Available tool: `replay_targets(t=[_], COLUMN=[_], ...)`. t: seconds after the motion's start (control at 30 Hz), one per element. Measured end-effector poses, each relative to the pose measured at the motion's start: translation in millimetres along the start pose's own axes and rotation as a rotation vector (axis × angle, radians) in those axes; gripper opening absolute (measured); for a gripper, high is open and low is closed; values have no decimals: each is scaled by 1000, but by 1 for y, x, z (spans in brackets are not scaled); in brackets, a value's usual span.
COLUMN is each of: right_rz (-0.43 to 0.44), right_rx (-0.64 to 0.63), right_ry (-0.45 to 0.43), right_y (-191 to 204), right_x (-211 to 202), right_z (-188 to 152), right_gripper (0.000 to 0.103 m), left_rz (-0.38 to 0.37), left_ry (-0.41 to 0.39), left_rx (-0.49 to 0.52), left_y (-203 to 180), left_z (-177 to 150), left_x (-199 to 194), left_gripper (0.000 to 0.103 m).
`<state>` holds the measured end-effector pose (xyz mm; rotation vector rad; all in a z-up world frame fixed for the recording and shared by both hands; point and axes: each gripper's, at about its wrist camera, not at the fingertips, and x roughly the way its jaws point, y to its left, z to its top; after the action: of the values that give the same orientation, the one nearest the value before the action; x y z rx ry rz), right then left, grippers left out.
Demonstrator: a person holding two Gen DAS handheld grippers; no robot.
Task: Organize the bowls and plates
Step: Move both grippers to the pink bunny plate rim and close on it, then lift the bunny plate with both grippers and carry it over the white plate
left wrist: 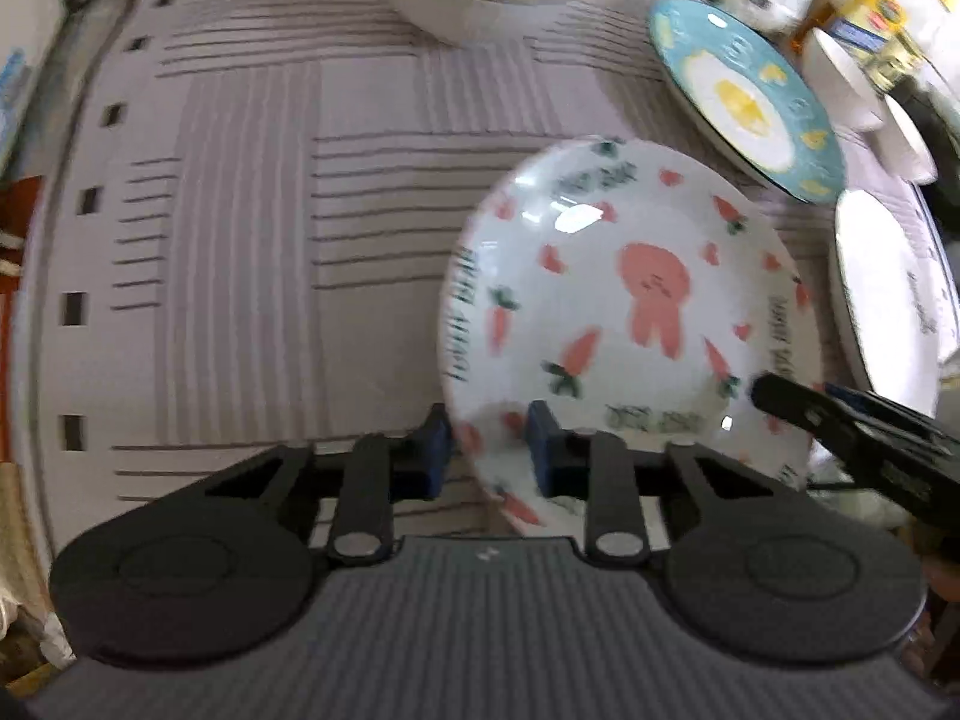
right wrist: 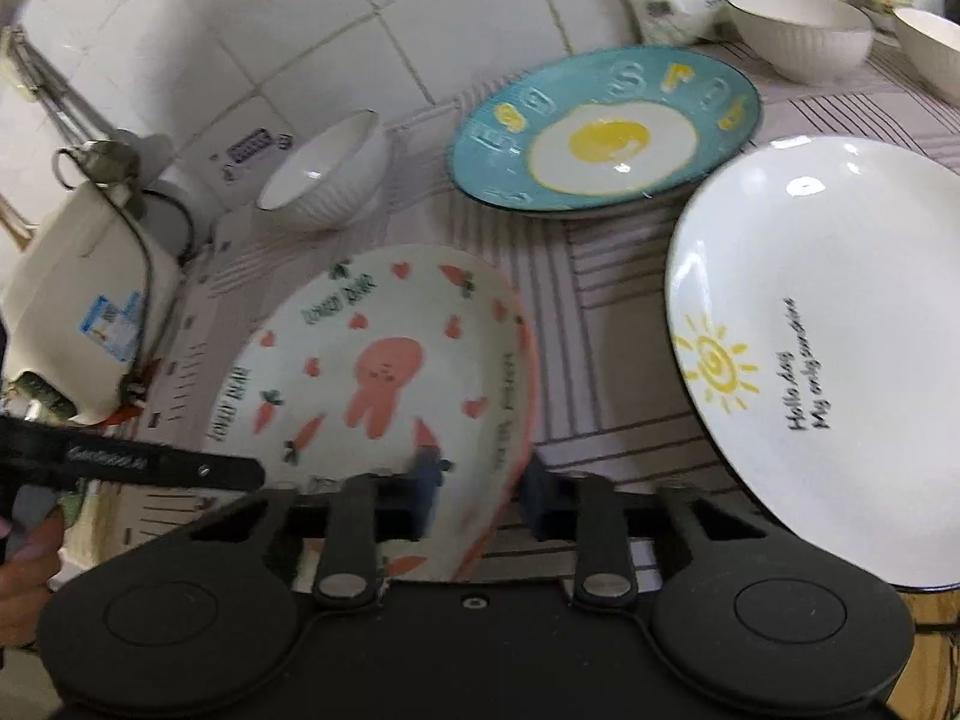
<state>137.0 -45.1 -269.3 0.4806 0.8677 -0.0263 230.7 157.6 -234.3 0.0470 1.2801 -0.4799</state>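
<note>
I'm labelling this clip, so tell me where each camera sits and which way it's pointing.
Left wrist: on the left gripper, looking steeply down at the striped grey tablecloth; its jaws straddle the rim of the white rabbit-and-carrot plate.
Right wrist: on the right gripper, facing the white tiled wall; jaws clamp the opposite rim; fingers show.
Shared: that plate, blue fried-egg plate.

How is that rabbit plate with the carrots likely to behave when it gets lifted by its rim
The rabbit plate looks glazed and shiny, so it may slip in the pads. It is probably stiff ceramic, likely to chip if dropped. The left gripper and right gripper each pinch the rim, so it could tilt if the two hands rise unevenly.
</note>
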Motion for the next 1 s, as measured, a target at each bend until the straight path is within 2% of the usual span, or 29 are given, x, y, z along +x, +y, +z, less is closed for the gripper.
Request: replay_targets(t=[0.07, 0.2, 0.4, 0.53, 0.67, 1.0], right_rz=[27, 49, 34, 49, 63, 55], right_rx=[40, 58, -9, -11, -37, -64], right_ry=[-8, 16, 51, 35, 26, -43], right_y=[-7, -11, 0, 1, -1, -13], right_x=[1, 4, 1, -8, -22, -86], right_z=[-1, 4, 12, 21, 31, 40], right_gripper=[21, 21, 21, 21, 21, 21], left_rz=[27, 25, 35, 38, 24, -19], left_ry=[-10, -18, 29, 6, -4, -39], left_rx=[15, -33, -55, 14, 34, 116], left_y=[-6, -3, -4, -16, -27, -73], left_z=[-1, -1, 6, 8, 9, 9], left_x=[0, 0, -4, -17, -32, -71], left_gripper=[29, 29, 30, 32, 31, 32])
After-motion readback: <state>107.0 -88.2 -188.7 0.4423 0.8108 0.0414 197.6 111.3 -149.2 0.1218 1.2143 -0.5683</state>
